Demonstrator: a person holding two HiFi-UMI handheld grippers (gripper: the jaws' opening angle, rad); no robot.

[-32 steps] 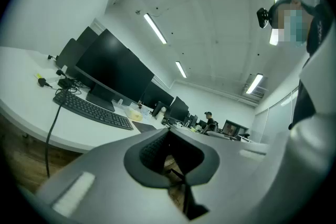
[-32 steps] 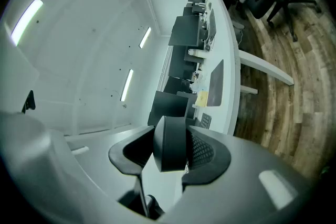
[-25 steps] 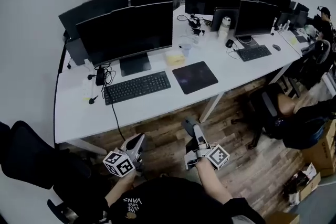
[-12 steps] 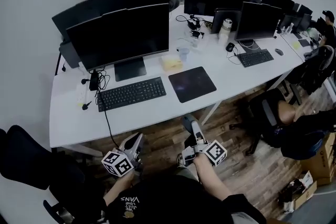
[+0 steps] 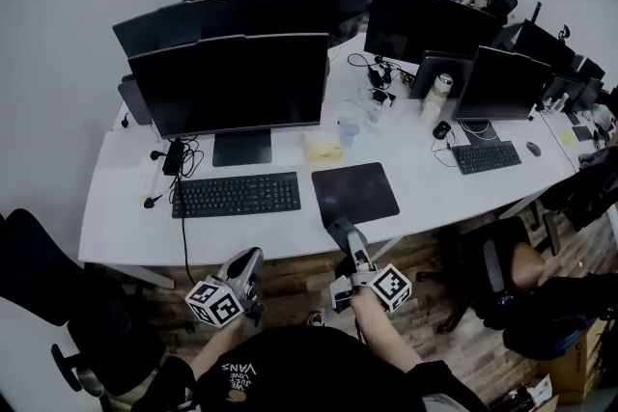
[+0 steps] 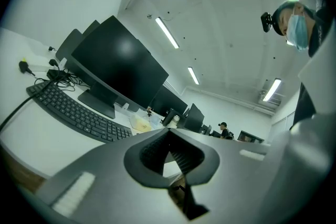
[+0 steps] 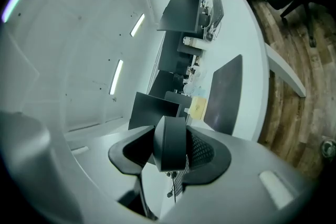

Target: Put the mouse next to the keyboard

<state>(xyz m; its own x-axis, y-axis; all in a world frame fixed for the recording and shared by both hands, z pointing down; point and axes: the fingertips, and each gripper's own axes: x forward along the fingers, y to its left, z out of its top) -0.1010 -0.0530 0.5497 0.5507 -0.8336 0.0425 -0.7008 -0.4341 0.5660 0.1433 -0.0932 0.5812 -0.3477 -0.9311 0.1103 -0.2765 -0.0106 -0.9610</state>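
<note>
A black keyboard [image 5: 237, 195] lies on the white desk [image 5: 126, 217] in front of a large monitor [image 5: 232, 87]; the left gripper view shows the keyboard [image 6: 73, 110] from low down. My right gripper [image 5: 342, 234] is at the desk's front edge, just below the dark mouse pad [image 5: 354, 192], and is shut on a dark mouse [image 7: 170, 145] held upright between its jaws [image 7: 169, 136]. My left gripper [image 5: 251, 263] hangs below the desk edge, under the keyboard's right end. Its jaws [image 6: 169, 132] meet with nothing between them.
A yellowish pad [image 5: 322, 148] and a clear cup [image 5: 349, 131] sit behind the mouse pad. Cables [image 5: 179, 159] run left of the keyboard. A second keyboard [image 5: 487, 156] and mouse [image 5: 533, 149] lie at the right. Office chairs [image 5: 39, 275] stand left and right on the wood floor.
The view has closed in on the desk. Both grippers have come nearer its front edge, and the right one with the mouse now reaches the edge below the mouse pad.
</note>
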